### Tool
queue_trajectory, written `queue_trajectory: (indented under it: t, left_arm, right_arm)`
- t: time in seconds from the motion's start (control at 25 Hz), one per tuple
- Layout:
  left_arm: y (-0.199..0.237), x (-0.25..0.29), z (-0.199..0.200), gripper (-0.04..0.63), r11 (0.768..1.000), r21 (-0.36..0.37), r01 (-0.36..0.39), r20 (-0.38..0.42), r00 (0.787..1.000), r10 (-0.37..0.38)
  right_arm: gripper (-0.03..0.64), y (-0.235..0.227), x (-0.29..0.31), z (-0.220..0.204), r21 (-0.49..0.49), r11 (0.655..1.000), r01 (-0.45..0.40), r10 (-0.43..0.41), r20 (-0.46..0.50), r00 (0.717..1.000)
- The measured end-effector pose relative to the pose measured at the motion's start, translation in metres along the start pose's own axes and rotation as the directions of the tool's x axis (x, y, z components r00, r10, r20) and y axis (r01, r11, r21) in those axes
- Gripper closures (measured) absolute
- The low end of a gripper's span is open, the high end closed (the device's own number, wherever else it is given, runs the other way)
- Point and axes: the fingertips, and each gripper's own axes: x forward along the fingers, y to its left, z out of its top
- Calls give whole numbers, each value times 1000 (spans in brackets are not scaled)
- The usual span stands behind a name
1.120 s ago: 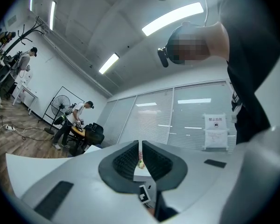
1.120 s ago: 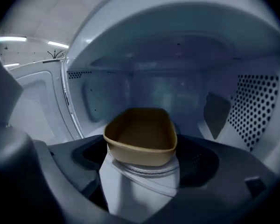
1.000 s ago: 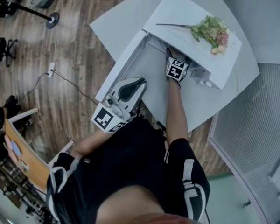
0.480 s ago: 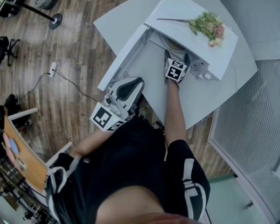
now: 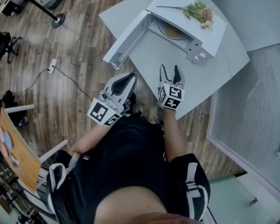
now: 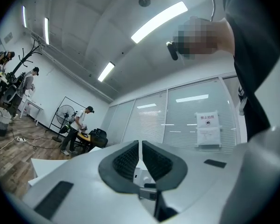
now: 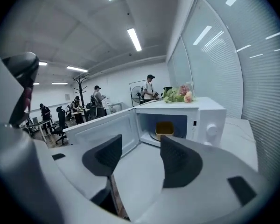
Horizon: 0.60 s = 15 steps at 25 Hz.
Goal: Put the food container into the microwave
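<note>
The yellow food container [image 7: 164,129] sits inside the white microwave [image 7: 203,115], on its turntable, and shows as a tan shape [image 5: 171,31] in the head view. The microwave door [image 5: 126,38] hangs wide open to the left. My right gripper [image 5: 170,69] is over the table's near edge, well back from the microwave, open and empty [image 7: 140,148]. My left gripper [image 5: 129,77] is off the table's left corner, close to my body. It points up at the ceiling with its pads together [image 6: 140,146] and nothing between them.
A bunch of flowers [image 5: 198,10] lies on top of the microwave. The white table [image 5: 210,73] has a bare stretch between the microwave and my right gripper. A glass partition runs along the right. People, desks and a fan stand far off in the room.
My right gripper has come back out of the microwave to the table's near edge, and the container stays inside. The left gripper has barely moved.
</note>
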Motion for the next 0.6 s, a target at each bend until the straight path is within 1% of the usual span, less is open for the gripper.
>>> queue_trajectory:
  t: [0.04,0.16,0.28,0.36,0.52,0.6]
  left_arm:
    - [-4,-7,1,554,1000,6,-5,-2,1000,5]
    - [-7,-23,3,554,999,28,-21,-23,1000,21]
    - [-8,-37,3,554,1000,19,-1,-16,1000,1]
    - [-7,-44,5,554,1000,6,21,-6,1000,-20]
    - [-6,-61,7,554,999,-1,46,-14,999,-46]
    - [-6,-67,6,554,998,-9,57,-23,998,-57]
  right_arm:
    - [360,5,-18,2,-8,1000,-5,5,12,1000]
    - [405,20,-63,6,22,1000,-12,11,41,999]
    - [462,36,-98,10,44,999,-5,1,72,997]
    - [488,51,-112,11,37,999,-3,1,76,997]
    - [582,73,-134,9,63,998,26,-32,86,996]
    - [592,80,-144,9,88,995,40,-48,97,994]
